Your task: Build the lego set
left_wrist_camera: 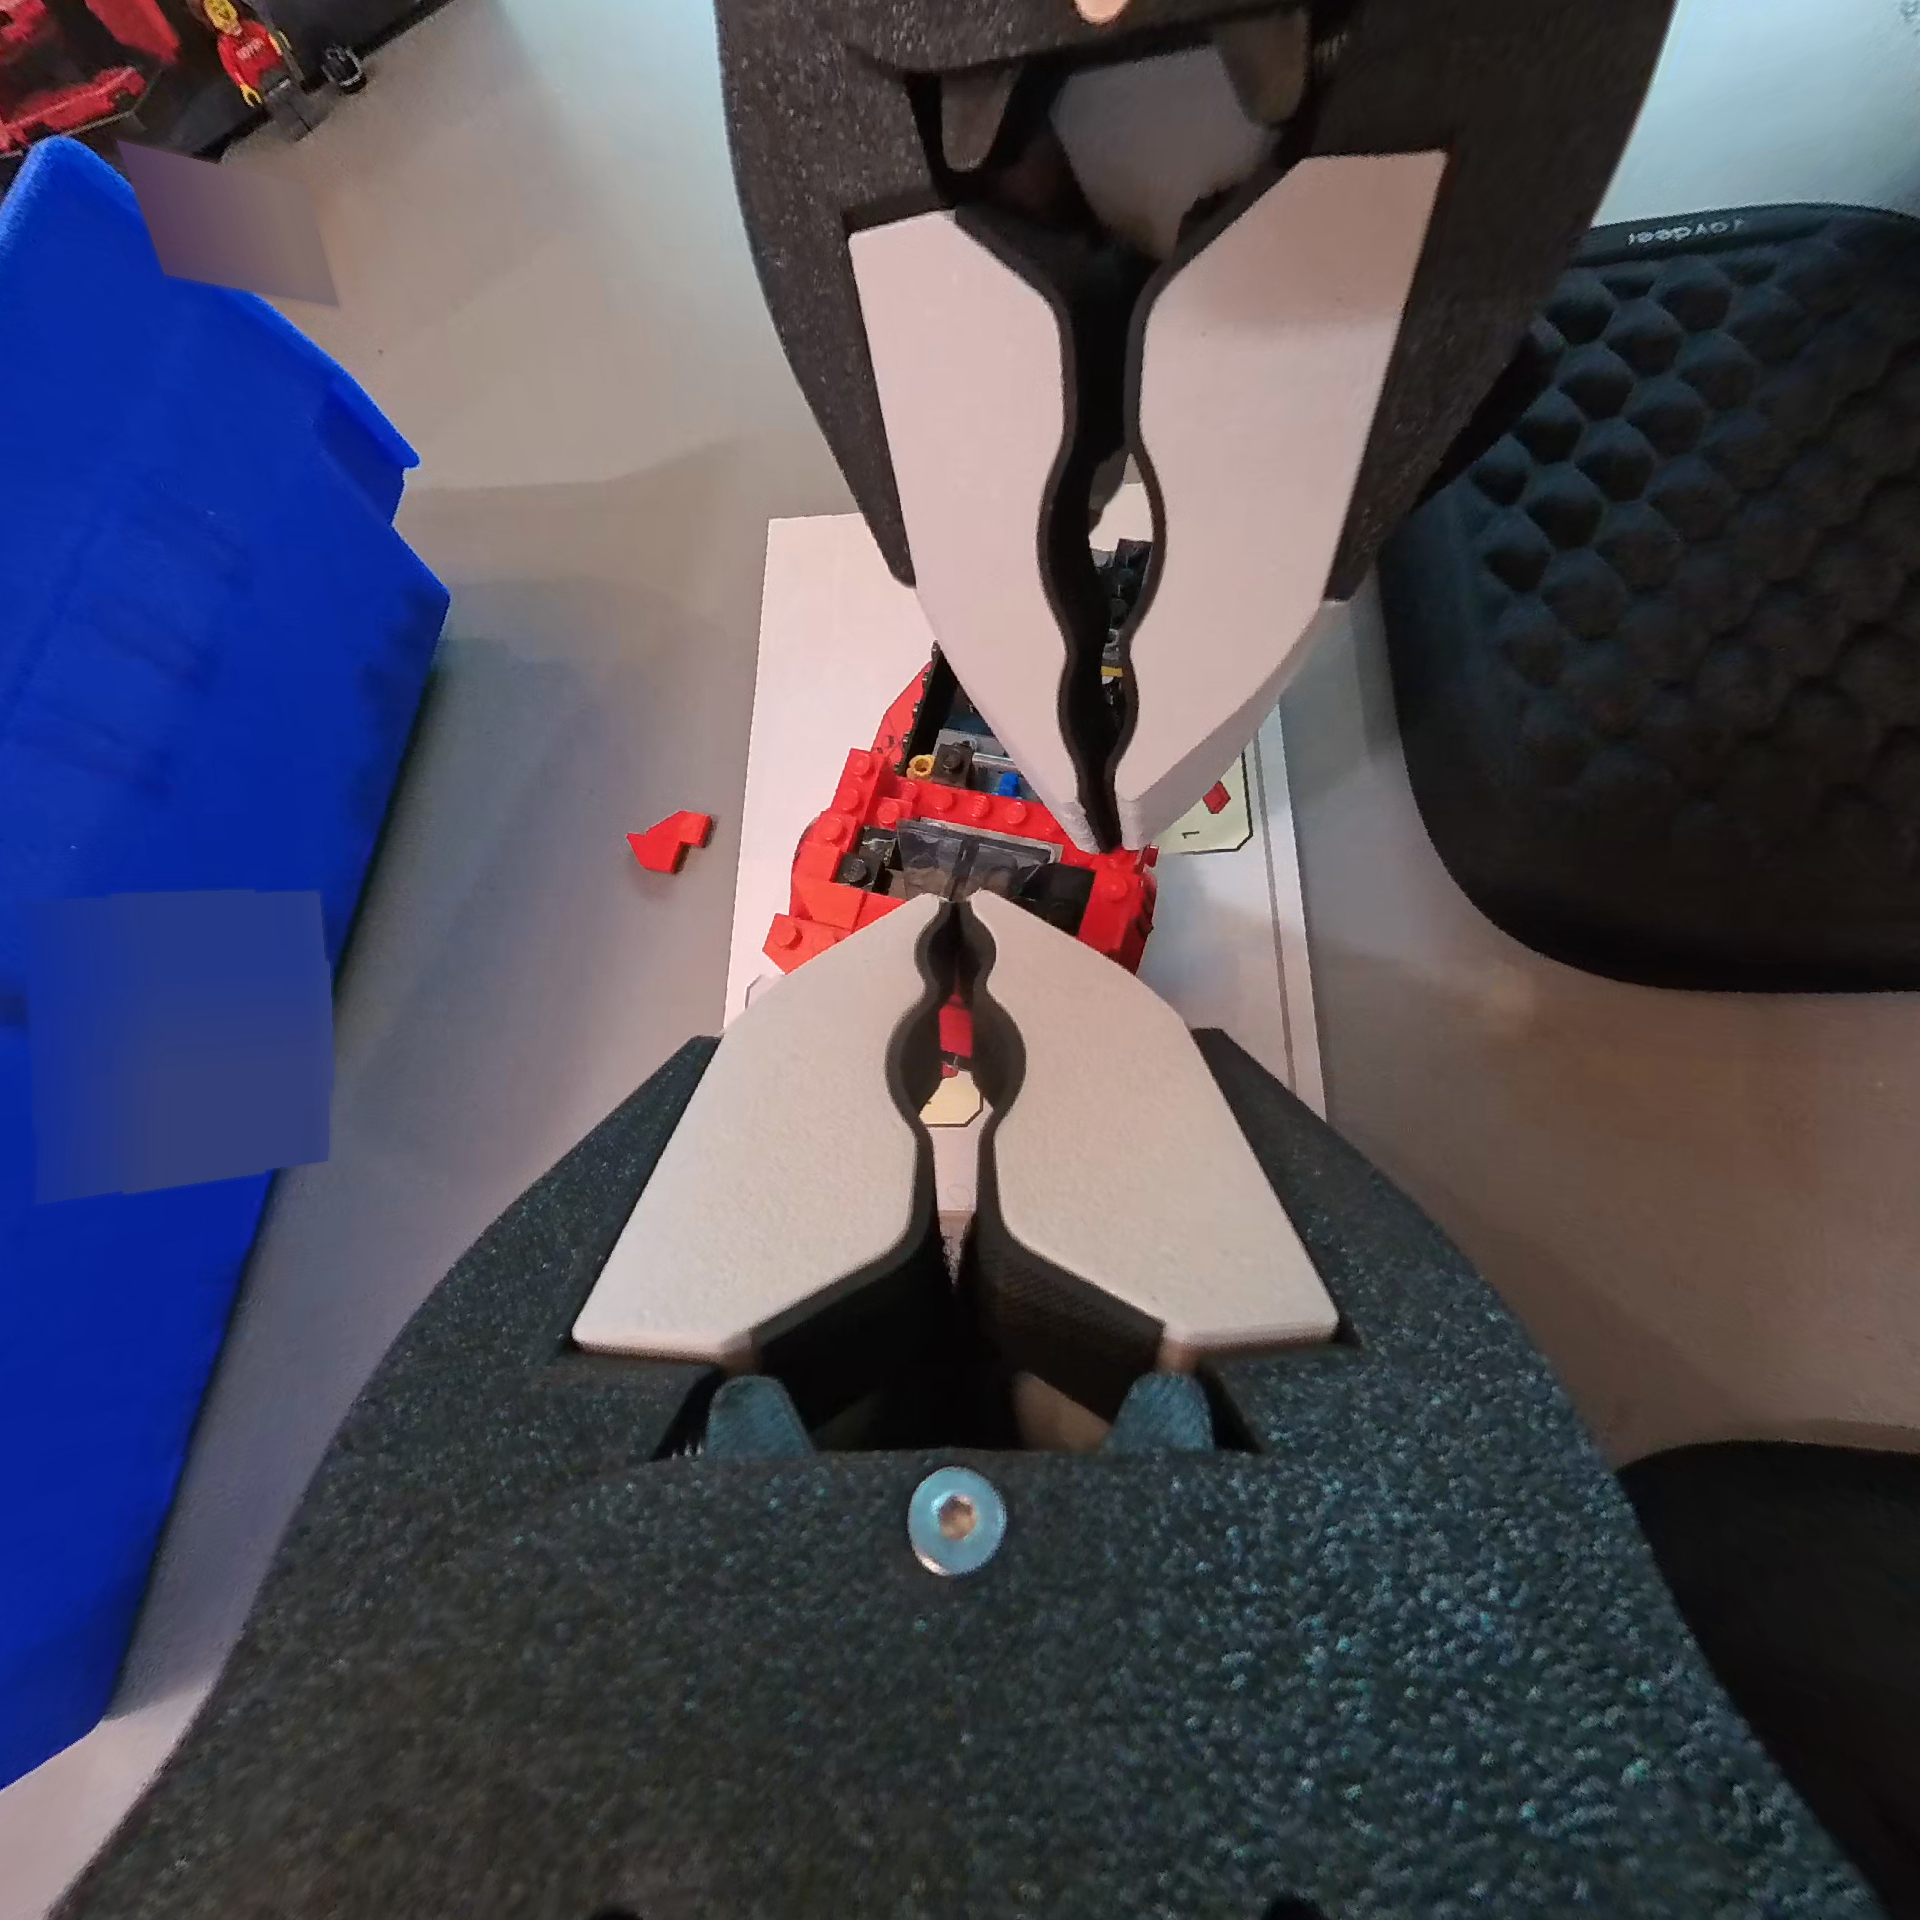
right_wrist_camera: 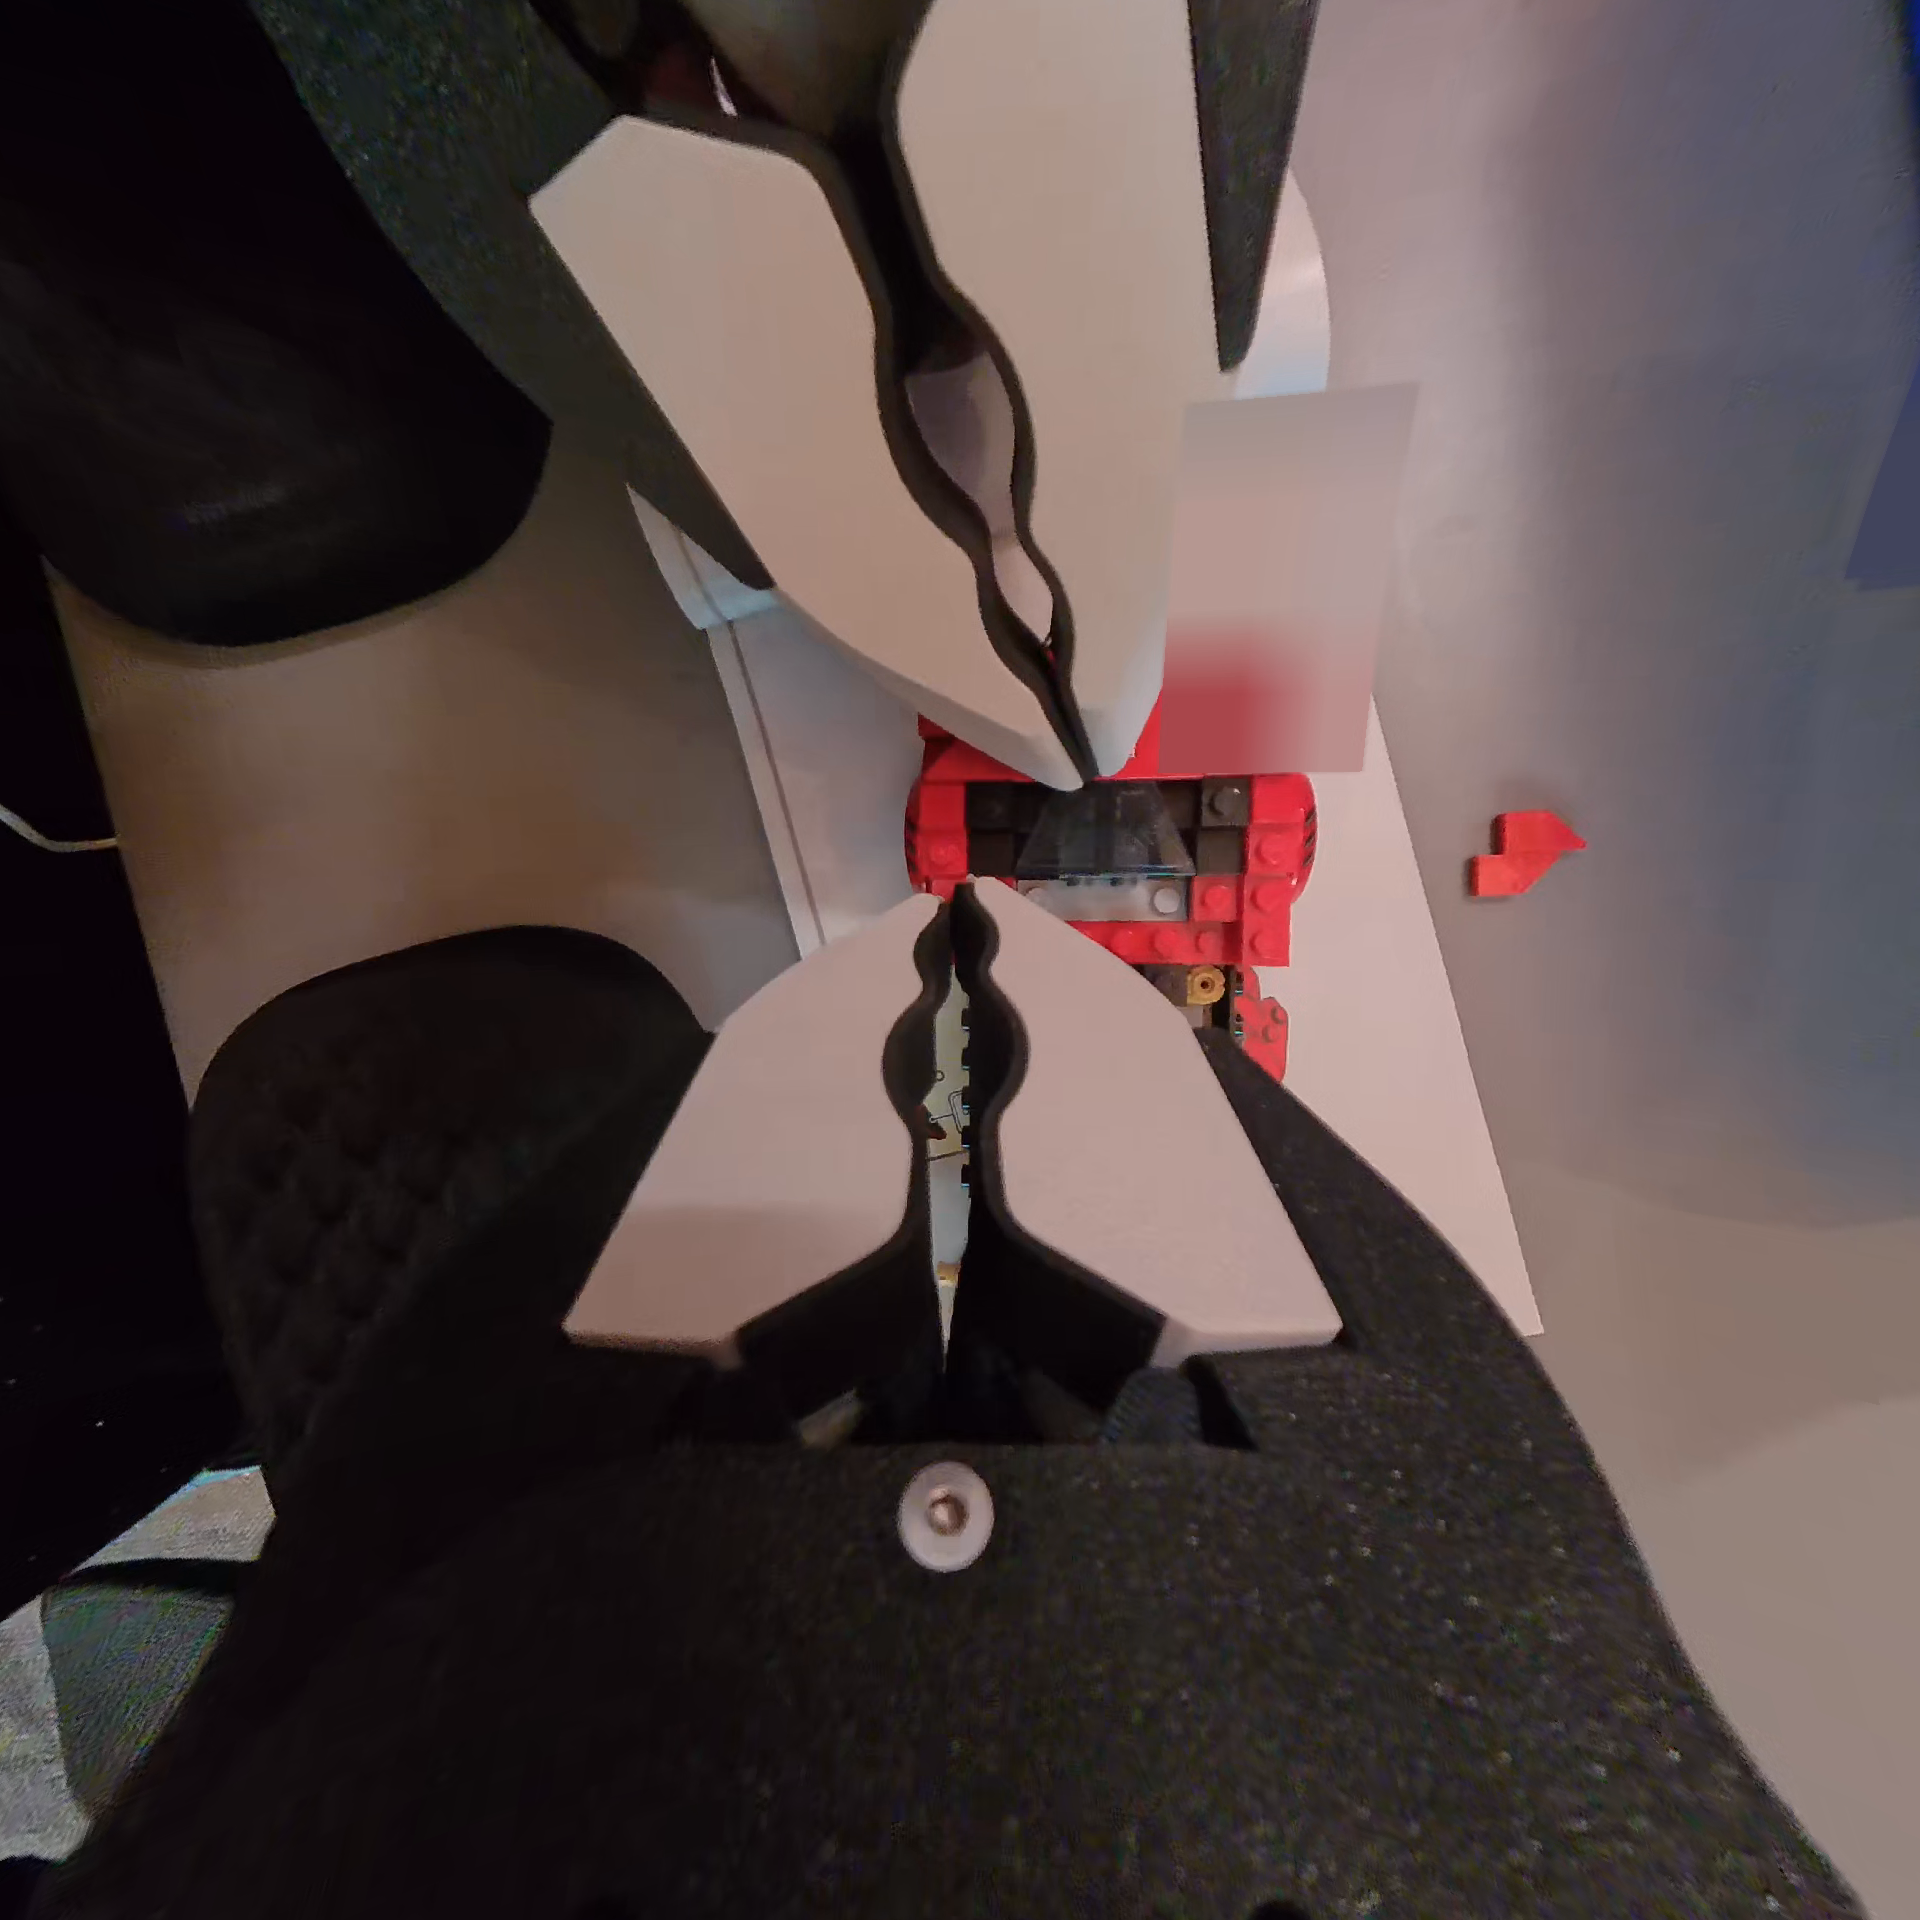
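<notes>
A partly built red lego car (left_wrist_camera: 852, 821) (right_wrist_camera: 1262, 862) lies on a white instruction booklet (left_wrist_camera: 831, 623) (right_wrist_camera: 1403, 1039). A dark see-through windscreen piece (left_wrist_camera: 961, 862) (right_wrist_camera: 1101, 831) sits on top of it. My left gripper (left_wrist_camera: 951, 906) (right_wrist_camera: 1081, 774) is shut, with its tips at one edge of the windscreen. My right gripper (right_wrist_camera: 961, 894) (left_wrist_camera: 1107, 831) is shut and comes from the opposite side, with its tips at the car beside the windscreen. Nothing shows between either pair of jaws. Both grippers hide much of the car.
A loose red lego piece (left_wrist_camera: 673, 840) (right_wrist_camera: 1522, 852) lies on the table beside the booklet. A blue bin (left_wrist_camera: 208, 623) stands beyond it. A black padded cushion (left_wrist_camera: 1683, 582) (right_wrist_camera: 416, 1143) lies on the other side. A lego box (left_wrist_camera: 104, 73) stands far back. Both grippers' tips are close together, under 4 cm apart. About 9 centimetres separates my left fingertips from the loose red lego piece (right_wrist_camera: 1522, 852). It turns up in the left wrist view (left_wrist_camera: 664, 834) as well.
</notes>
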### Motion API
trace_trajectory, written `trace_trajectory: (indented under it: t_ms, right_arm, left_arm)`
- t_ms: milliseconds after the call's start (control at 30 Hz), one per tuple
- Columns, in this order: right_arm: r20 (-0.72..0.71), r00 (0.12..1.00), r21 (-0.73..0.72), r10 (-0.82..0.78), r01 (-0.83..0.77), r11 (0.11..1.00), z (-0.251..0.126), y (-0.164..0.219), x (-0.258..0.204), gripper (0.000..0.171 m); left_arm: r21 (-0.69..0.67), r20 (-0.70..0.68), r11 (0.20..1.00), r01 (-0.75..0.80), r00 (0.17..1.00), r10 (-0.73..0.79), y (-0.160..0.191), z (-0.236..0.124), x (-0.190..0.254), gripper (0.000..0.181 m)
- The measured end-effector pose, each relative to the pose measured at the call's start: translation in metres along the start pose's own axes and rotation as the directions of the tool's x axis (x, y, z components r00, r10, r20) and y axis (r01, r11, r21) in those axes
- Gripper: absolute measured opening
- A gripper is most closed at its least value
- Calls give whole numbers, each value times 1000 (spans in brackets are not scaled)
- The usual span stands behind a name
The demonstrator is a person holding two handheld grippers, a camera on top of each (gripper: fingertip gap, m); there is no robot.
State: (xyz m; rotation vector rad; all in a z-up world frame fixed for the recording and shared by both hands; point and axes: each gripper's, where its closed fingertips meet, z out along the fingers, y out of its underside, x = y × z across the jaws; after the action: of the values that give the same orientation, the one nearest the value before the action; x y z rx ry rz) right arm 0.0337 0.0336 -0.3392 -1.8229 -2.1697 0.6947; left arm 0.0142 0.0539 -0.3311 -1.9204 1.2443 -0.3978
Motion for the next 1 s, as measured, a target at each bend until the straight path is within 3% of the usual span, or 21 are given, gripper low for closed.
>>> trace_trajectory:
  t_ms: [600, 867, 1000]
  right_arm:
    - [-142, 980, -111, -143, 128, 986, 1, 1, 0, 0]
    - [-82, 997, 87, 1, 6, 996, -14, 0, 7, 0]
    - [-62, 998, 82, 5, 0, 997, -8, 5, -1, 0]
  left_arm:
    - [2, 1, 1000, 4, 1000, -4, 0, 0, 0, 0]
    - [-5, 8, 1000, -9, 1000, 9, 0, 0, -1, 0]
    - [-6, 8, 1000, -10, 1000, 11, 0, 0, -1, 0]
